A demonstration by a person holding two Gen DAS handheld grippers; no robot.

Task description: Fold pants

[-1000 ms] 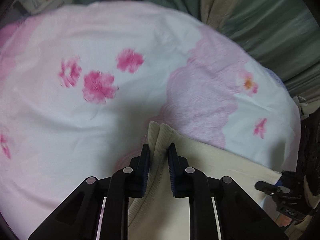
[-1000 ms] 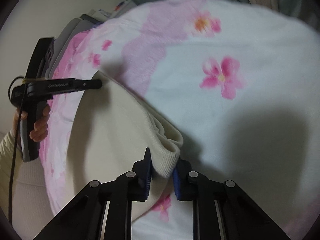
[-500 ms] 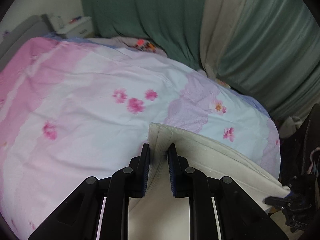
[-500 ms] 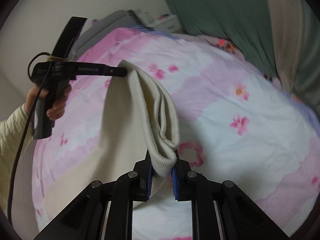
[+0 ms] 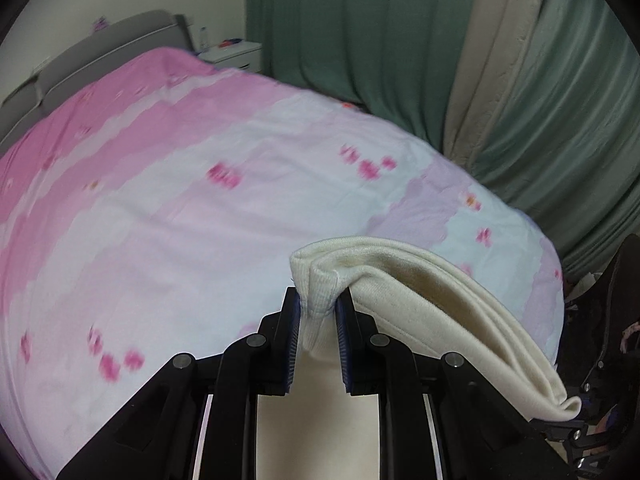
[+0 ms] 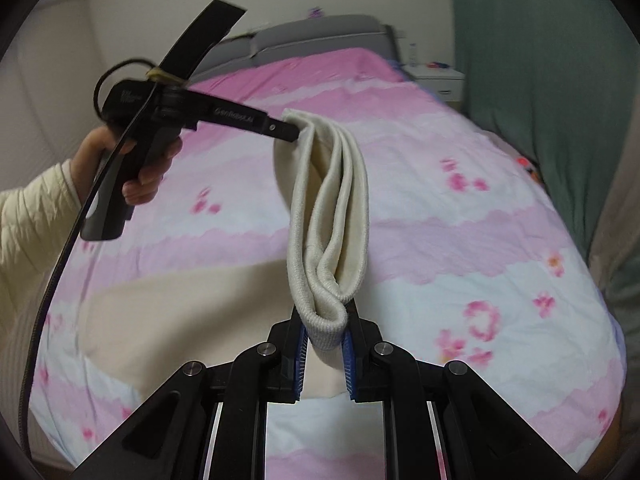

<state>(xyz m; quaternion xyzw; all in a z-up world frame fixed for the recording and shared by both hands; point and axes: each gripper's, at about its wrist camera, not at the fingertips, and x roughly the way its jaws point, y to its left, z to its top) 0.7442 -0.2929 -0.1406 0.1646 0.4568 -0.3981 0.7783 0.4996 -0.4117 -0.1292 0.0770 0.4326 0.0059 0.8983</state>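
The cream knitted pants (image 6: 328, 208) hang in the air above the bed with its pink, white and pale-blue flowered cover (image 6: 460, 240), their ribbed band stretched between the two tools. The left tool (image 5: 318, 312) is clenched on one corner of the band, and the right tool (image 6: 324, 336) is clenched on the other corner, blue pads pressing the cloth from both sides. In the right wrist view the fabric falls below the band toward the near edge of the bed. Green curtains (image 5: 360, 32) and a grey headboard (image 5: 100, 48) stand beyond the far edge.
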